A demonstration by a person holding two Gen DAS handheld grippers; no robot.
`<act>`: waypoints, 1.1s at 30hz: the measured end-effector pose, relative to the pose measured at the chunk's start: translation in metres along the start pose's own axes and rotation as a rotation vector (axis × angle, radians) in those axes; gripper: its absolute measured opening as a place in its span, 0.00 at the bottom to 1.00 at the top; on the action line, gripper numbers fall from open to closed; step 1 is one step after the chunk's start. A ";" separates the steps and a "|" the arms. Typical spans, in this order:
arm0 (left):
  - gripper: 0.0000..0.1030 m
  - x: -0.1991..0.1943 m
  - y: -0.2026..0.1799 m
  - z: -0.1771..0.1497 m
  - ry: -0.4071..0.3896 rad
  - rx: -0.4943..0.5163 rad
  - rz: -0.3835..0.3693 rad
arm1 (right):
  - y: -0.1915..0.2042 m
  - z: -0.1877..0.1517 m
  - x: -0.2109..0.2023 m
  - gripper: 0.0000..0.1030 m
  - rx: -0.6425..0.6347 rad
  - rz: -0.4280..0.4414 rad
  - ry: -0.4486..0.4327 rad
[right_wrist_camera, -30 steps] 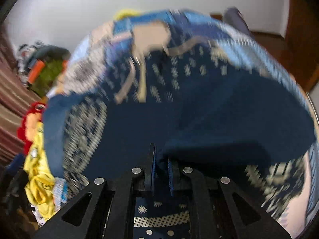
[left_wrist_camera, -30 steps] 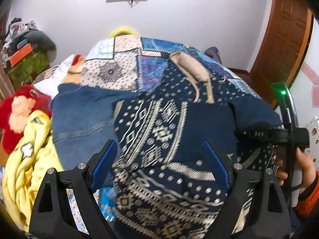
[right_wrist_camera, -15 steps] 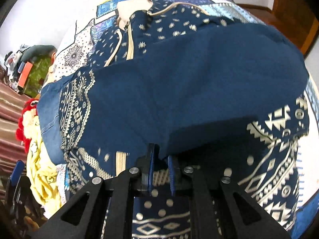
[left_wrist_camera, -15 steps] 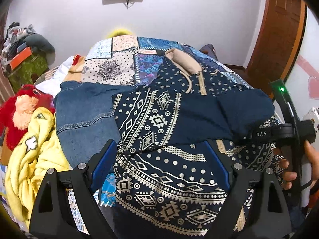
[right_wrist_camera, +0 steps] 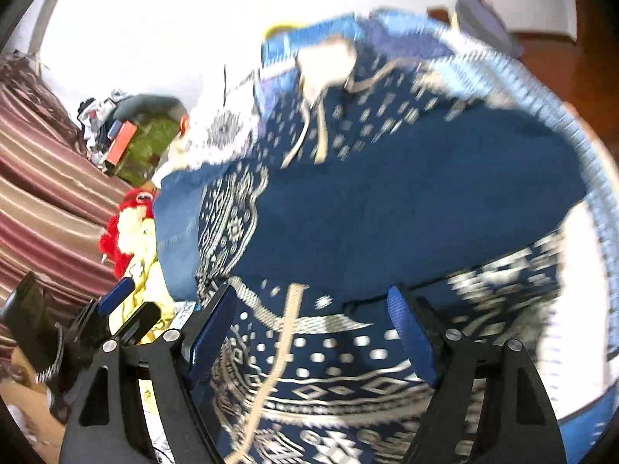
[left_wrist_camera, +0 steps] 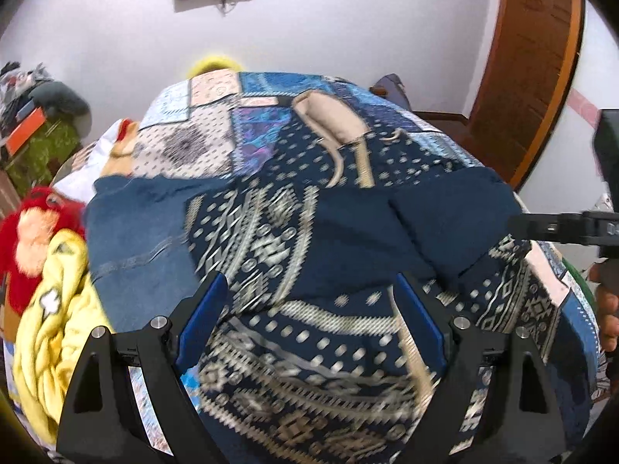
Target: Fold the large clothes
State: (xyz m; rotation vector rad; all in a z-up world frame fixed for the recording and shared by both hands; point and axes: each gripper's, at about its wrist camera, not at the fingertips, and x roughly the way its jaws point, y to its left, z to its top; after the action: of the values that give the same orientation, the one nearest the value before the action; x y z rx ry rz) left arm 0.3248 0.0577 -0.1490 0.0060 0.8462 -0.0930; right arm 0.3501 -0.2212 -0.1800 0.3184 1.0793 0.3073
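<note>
A large navy hoodie (left_wrist_camera: 309, 340) with cream geometric print and a beige-lined hood lies spread on the bed; it also shows in the right wrist view (right_wrist_camera: 387, 208). One sleeve (left_wrist_camera: 437, 228) lies folded across its chest. My left gripper (left_wrist_camera: 309, 309) is open and empty just above the hoodie's lower half. My right gripper (right_wrist_camera: 313, 321) is open and empty over the hem; it appears at the right edge of the left wrist view (left_wrist_camera: 561, 228).
A patchwork bedspread (left_wrist_camera: 255, 123) covers the bed. Blue jeans (left_wrist_camera: 135, 232) lie left of the hoodie, with a yellow garment (left_wrist_camera: 50, 309) and a red plush toy (left_wrist_camera: 27, 224) beyond. A wooden door (left_wrist_camera: 537, 58) is at the right, cluttered shelves (right_wrist_camera: 131, 139) at the left.
My right gripper has opened and let go of the sleeve, which now lies across the hoodie. The right gripper has drawn back toward the hem. My left gripper has stayed open and shifted slightly.
</note>
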 end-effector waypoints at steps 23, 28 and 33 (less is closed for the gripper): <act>0.70 0.154 -0.244 0.034 0.137 0.473 -0.107 | -0.175 -0.028 -0.078 0.76 0.024 -0.403 -0.100; 0.22 0.148 -0.244 0.049 0.101 0.461 -0.150 | -0.176 -0.026 -0.067 0.76 0.025 -0.393 -0.090; 0.08 0.119 -0.218 0.079 0.012 0.369 -0.147 | -0.161 -0.018 -0.058 0.76 0.001 -0.377 -0.096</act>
State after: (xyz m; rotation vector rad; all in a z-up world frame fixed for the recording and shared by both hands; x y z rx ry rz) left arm 0.4440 -0.1720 -0.1786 0.2917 0.8314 -0.3863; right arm 0.3232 -0.3897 -0.2049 0.1243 1.0216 -0.0445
